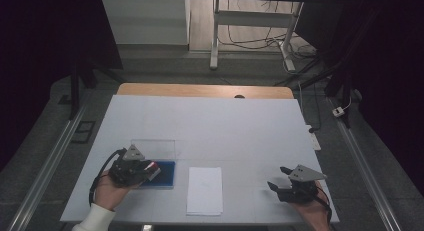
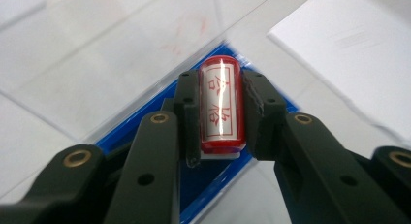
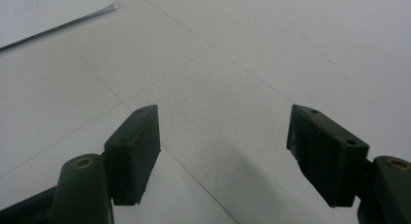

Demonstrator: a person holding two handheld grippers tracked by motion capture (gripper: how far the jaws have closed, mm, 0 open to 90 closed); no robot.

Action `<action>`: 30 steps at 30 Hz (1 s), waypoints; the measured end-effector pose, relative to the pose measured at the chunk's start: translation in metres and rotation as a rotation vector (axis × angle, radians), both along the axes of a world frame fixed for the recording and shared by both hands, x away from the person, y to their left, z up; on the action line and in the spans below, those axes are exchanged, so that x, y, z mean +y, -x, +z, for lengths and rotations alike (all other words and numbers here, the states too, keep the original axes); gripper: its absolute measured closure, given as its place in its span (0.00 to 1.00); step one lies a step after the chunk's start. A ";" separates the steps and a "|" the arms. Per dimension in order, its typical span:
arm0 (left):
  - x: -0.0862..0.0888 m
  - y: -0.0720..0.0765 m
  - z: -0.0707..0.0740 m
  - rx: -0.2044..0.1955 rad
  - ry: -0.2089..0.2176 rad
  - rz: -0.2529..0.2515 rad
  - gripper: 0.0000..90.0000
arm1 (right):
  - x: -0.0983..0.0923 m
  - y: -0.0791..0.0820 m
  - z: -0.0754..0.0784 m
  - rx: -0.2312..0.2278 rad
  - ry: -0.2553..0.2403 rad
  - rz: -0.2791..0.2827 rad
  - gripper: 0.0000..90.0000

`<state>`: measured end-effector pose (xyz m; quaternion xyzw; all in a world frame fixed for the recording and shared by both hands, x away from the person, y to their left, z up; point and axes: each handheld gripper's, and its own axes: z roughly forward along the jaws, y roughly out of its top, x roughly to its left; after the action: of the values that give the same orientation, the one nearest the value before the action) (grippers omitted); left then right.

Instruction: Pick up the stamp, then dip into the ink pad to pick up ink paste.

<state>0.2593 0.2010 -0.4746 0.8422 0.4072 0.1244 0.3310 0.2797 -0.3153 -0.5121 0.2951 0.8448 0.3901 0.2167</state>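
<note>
My left claw (image 2: 220, 117) is clamped on a red stamp (image 2: 220, 105), its pads pressing both sides, with the blue ink pad (image 2: 203, 185) right beneath the jaws. My right claw (image 3: 223, 156) hangs wide apart over bare table (image 3: 271, 54), nothing between its jaws; the white paper (image 3: 43, 10) lies ahead to its left.

Looks like a lab or test room set up for recording, not anyone's home. There's a big white table (image 1: 200, 126) dead centre, with a wooden edge (image 1: 205, 90) at its 12 o'clock side. Metal rails (image 1: 45, 166) run along the grey floor at 9 and 3 o'clock. At 12 to 1 o'clock a white metal frame (image 1: 250, 31) stands over loose cables (image 1: 255, 41), and a white plug box (image 1: 339, 111) lies around 2 o'clock. Dark surroundings on both sides.
</note>
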 end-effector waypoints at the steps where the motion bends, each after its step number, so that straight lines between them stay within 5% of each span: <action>1: 0.002 0.001 0.003 -0.009 0.004 -0.003 0.78 | 0.000 0.000 0.000 -0.001 -0.004 0.000 0.30; 16: 0.014 0.016 0.038 -0.114 0.073 -0.098 0.78 | -0.001 0.003 -0.001 -0.012 0.000 0.011 0.31; 22: 0.014 0.019 0.044 -0.126 0.071 -0.119 0.78 | 0.000 0.003 -0.002 -0.008 0.003 0.011 0.31; 30: 0.006 0.010 0.032 -0.088 0.037 -0.130 0.78 | 0.000 0.003 -0.002 -0.008 0.008 0.013 0.31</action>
<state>0.2491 0.2072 -0.4429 0.8543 0.3389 0.1317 0.3714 0.2769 -0.3153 -0.5143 0.2874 0.8473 0.3894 0.2188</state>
